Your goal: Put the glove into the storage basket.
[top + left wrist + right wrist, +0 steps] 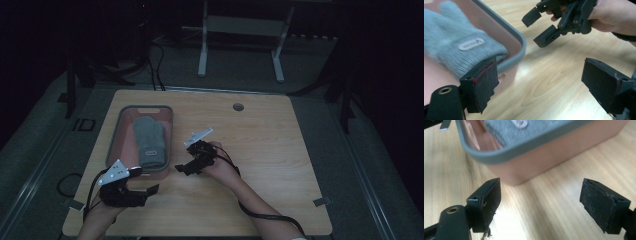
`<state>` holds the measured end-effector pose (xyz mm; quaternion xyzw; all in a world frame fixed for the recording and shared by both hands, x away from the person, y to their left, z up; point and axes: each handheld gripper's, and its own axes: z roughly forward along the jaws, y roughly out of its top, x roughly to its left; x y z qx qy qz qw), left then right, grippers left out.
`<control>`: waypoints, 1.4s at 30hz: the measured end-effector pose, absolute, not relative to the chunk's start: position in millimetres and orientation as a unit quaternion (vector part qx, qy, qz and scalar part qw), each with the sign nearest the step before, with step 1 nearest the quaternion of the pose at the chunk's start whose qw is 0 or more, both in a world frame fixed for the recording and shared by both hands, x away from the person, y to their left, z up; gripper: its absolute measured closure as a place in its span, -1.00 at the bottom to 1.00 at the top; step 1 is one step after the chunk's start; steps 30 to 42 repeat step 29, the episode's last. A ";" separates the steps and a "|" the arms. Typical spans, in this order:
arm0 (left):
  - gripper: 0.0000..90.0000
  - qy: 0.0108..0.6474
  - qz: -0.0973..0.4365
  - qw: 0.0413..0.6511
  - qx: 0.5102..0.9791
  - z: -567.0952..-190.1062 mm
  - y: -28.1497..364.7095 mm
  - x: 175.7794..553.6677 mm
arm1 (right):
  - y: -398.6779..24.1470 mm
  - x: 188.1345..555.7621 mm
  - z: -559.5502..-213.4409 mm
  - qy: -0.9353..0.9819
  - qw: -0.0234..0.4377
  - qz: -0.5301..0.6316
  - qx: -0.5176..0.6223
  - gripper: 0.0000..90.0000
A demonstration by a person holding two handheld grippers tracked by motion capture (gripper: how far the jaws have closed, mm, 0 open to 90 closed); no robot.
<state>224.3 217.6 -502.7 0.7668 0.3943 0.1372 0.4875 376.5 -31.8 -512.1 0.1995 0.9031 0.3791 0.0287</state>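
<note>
A grey knitted mitten (149,140) lay inside a pink tray with a grey rim (114,131) at about ten o'clock on the wooden table (270,150). The left gripper (149,190), at the table's seven o'clock, hung just off the tray's near corner with its jaws spread wide and nothing between them. The right gripper (181,169), near the table's centre, sat just beside the tray's near right corner, at three o'clock from it, its jaws likewise wide apart and empty. In the left gripper view, the mitten's cuff (471,53) reached the tray's near wall.
</note>
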 end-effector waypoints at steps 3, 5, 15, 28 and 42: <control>-0.68 0.373 0.132 0.496 0.773 -513.0 217.7 220.7 | -34.7 372.2 -523.2 0.905 0.022 0.375 0.199 -0.61; -0.68 0.366 0.122 0.499 0.776 -523.9 218.8 219.9 | -36.3 370.5 -529.9 0.905 0.018 0.376 0.198 -0.61; -0.68 0.382 0.122 0.481 0.780 -558.7 219.3 221.2 | -44.0 360.4 -549.5 0.905 0.041 0.389 0.168 -0.62; -0.68 0.386 0.129 0.487 0.773 -567.3 224.8 221.4 | -52.3 357.0 -565.7 0.899 0.059 0.408 0.148 -0.67; -0.68 0.385 0.128 0.485 0.774 -567.7 224.5 221.2 | -52.0 357.2 -565.4 0.899 0.059 0.408 0.148 -0.67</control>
